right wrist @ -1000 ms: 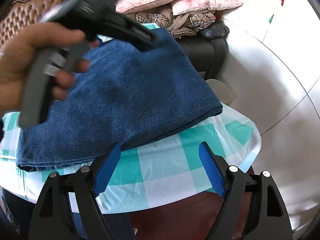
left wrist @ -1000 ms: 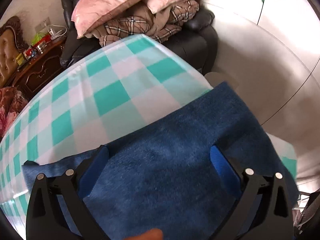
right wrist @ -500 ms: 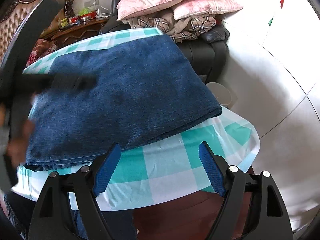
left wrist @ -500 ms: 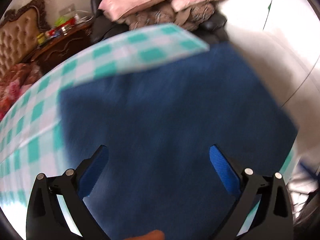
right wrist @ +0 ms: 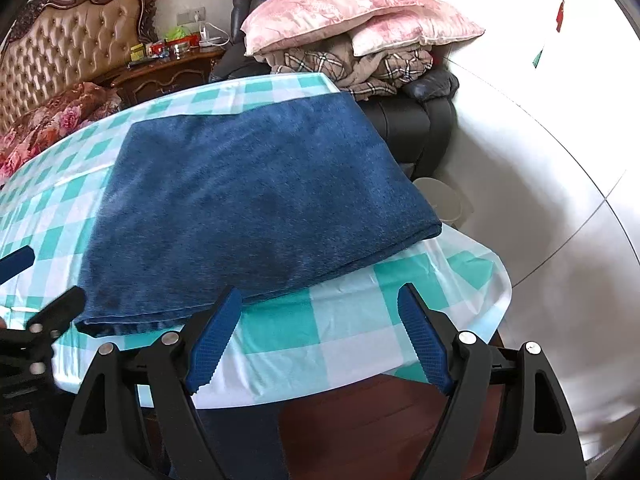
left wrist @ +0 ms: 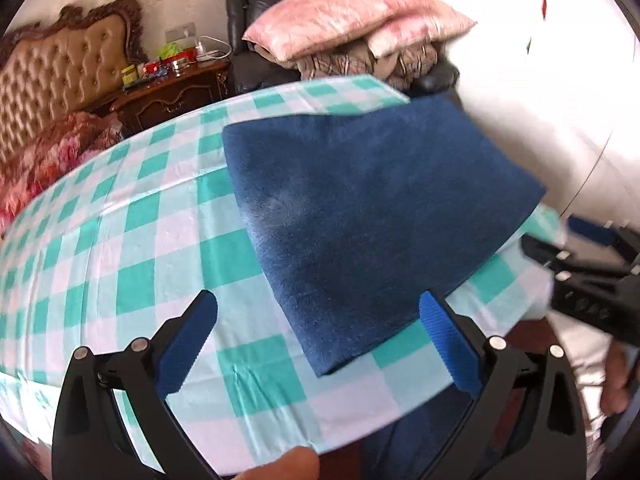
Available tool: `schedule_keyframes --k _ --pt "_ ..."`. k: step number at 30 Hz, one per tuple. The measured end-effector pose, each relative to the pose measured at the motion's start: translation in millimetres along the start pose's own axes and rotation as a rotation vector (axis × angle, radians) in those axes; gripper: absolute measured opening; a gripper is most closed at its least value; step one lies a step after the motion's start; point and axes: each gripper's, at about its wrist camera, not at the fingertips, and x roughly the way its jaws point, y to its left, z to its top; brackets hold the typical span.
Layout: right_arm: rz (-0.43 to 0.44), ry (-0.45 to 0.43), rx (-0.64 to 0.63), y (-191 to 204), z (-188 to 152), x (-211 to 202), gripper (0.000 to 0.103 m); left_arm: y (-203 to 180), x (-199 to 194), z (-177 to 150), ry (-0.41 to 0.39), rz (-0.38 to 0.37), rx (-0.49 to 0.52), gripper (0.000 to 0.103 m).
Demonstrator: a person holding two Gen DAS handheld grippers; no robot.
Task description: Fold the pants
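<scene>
Since a second ago the left gripper (left wrist: 318, 334) has pulled back off the pants (left wrist: 372, 216); then it hovered right over the denim, now it sits at the near table edge with the cloth (left wrist: 120, 248) under it. The right gripper (right wrist: 320, 334) has barely shifted.

At far left stand the headboard (right wrist: 76, 44) and a flowered blanket (right wrist: 52, 120), then a nightstand (right wrist: 168, 70). The checked cloth covers the table. The pants lie folded into a flat blue rectangle on the table's right part, one corner reaching the far right edge, the near folded edge close to the front edge. Behind them is a dark chair (right wrist: 416, 120) stacked with pillows (right wrist: 348, 12).

Both grippers are spread wide with nothing between the pads, each apart from the pants. In the left view the right gripper shows at the right edge, blurred.
</scene>
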Motion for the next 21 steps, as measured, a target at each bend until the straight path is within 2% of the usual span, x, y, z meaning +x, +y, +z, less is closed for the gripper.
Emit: schedule_keyframes --k 7,21 --pt "-0.009 -0.029 -0.004 4 3 -14 0.077 -10 -20 5 -0.035 -0.081 -0.025 0.101" --pt "-0.004 -0.050 0.007 -4 6 -21 0.078 -14 -17 11 -0.039 -0.050 -0.033 0.101"
